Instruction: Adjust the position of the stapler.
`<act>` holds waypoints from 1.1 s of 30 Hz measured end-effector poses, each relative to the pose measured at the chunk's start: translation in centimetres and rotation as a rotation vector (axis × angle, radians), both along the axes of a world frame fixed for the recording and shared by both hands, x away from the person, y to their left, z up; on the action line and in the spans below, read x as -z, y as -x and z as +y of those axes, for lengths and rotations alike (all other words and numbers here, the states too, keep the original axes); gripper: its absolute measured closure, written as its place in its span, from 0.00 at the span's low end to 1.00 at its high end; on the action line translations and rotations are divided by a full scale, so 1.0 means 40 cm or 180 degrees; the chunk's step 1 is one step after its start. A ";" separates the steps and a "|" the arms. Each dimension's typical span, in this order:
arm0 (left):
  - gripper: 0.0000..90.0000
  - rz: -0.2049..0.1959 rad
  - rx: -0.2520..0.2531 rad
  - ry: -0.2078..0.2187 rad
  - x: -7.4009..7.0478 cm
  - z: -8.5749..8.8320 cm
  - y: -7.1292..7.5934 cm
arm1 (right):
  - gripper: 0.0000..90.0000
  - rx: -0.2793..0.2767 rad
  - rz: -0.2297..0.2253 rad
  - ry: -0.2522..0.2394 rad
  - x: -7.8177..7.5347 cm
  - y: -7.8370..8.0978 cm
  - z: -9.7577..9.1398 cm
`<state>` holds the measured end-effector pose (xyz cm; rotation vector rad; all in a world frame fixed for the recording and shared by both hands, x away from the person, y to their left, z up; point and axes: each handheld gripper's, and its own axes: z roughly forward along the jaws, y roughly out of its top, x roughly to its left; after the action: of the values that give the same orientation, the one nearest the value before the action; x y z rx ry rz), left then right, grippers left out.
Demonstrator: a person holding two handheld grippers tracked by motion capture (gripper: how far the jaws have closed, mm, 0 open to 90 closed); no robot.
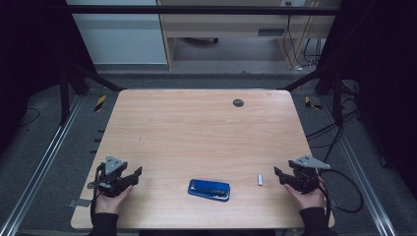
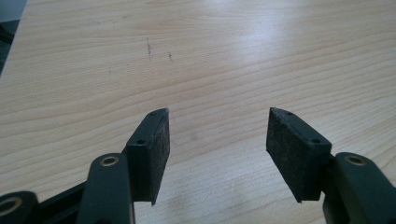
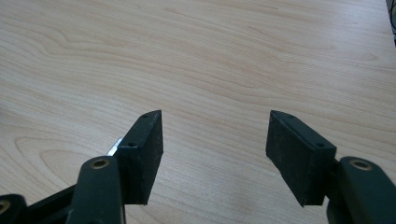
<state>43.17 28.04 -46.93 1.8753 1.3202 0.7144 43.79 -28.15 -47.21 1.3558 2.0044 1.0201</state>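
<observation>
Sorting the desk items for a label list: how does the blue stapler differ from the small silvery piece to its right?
The blue stapler is much larger than the small silvery piece. The stapler is deep blue with a darker top; the piece is pale and metallic. The stapler lies lengthwise across the table; the piece points away from the person. Both lie flat near the front edge, untouched, between the open left gripper and right gripper.

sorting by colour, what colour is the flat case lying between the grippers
Blue, with a dark strip along its top; the case shows best in the high view.
</observation>
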 end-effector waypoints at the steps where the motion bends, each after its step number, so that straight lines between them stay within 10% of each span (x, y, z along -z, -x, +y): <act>1: 0.46 -0.0015 0.0007 0.0028 -0.002 0.002 0.002 | 0.41 -0.0003 0.0015 0.0005 0.000 -0.001 0.000; 16: 0.47 -0.0104 0.0028 0.0060 -0.002 0.004 -0.002 | 0.41 -0.0304 -0.0106 0.0043 -0.045 -0.002 0.048; 33: 0.43 0.0086 0.0164 0.0015 0.004 -0.010 -0.011 | 0.57 -0.0906 -0.0006 0.0183 -0.108 -0.001 0.140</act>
<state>43.62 27.64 -47.10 1.9143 1.2845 0.6612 43.83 -22.55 -42.87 1.0589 2.2516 1.0742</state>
